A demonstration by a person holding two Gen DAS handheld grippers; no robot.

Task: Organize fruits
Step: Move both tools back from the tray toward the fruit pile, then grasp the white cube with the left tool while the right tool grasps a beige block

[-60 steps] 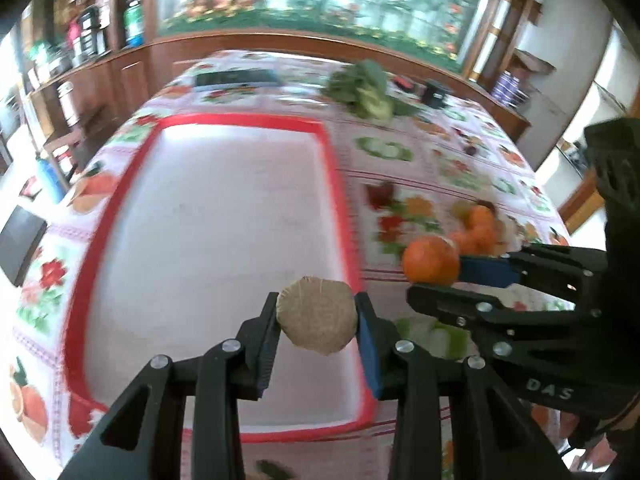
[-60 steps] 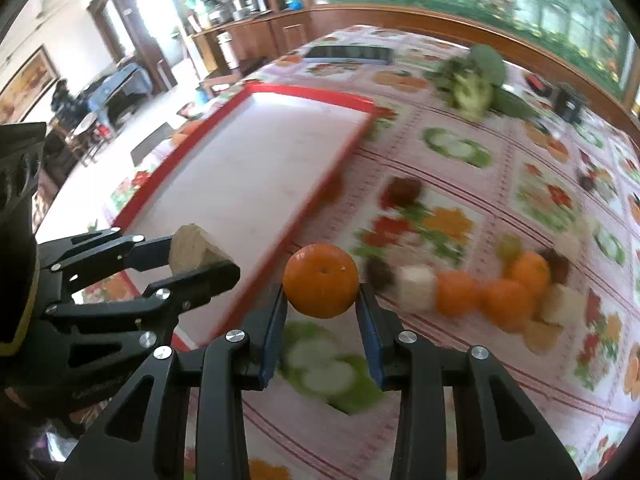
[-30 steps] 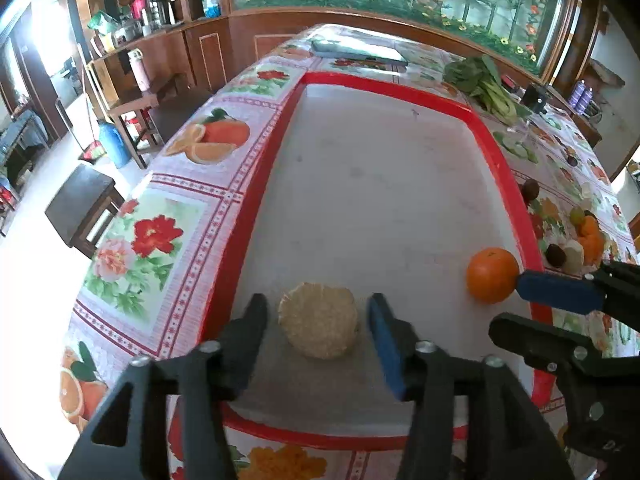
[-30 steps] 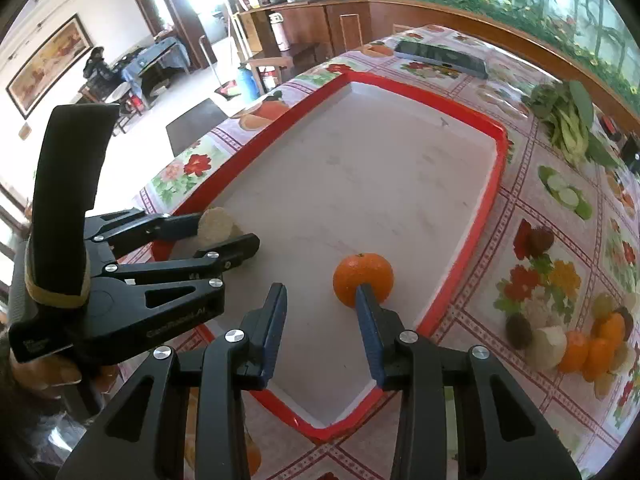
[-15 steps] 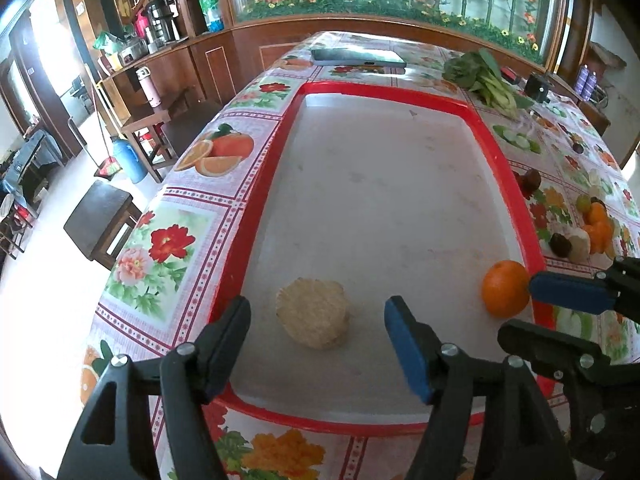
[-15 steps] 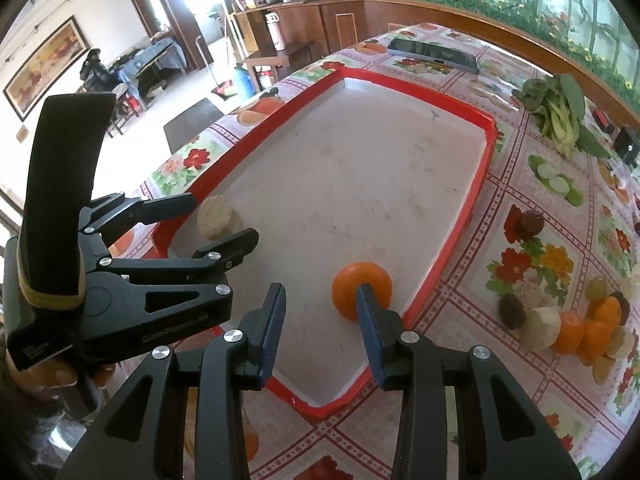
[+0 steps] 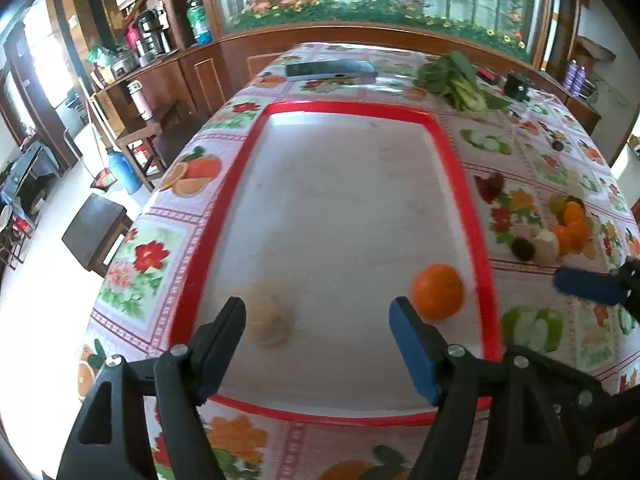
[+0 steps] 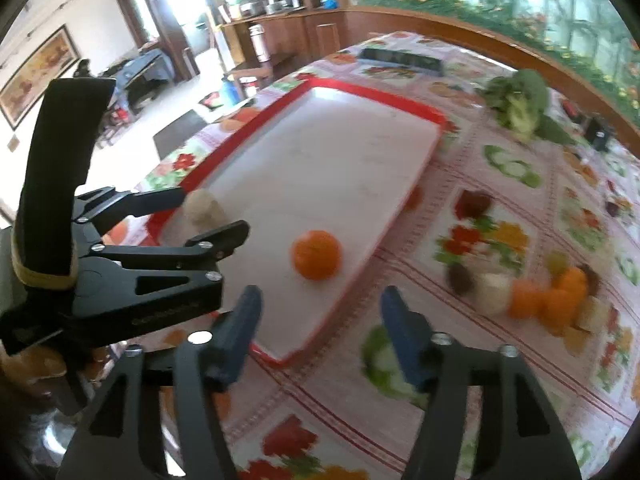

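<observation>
Both fingers (image 8: pixel 250 312) released (still opening), orange (image 8: pixel 316 255) ahead of them, on tray (image 8: pixel 360 94).

The right gripper (image 8: pixel 320 332) hung above the tray's (image 8: pixel 360 92) near corner, jaws opening with nothing between them. An orange (image 8: pixel 316 255) lay on the tray by its right rim. The left gripper (image 8: pixel 208 212), jaws apart, straddled a beige fruit (image 8: pixel 202 208) at the near left corner. More fruits (image 8: pixel 536 292) sat clustered on the tablecloth (image 8: pixel 500 380) right of the tray.
</observation>
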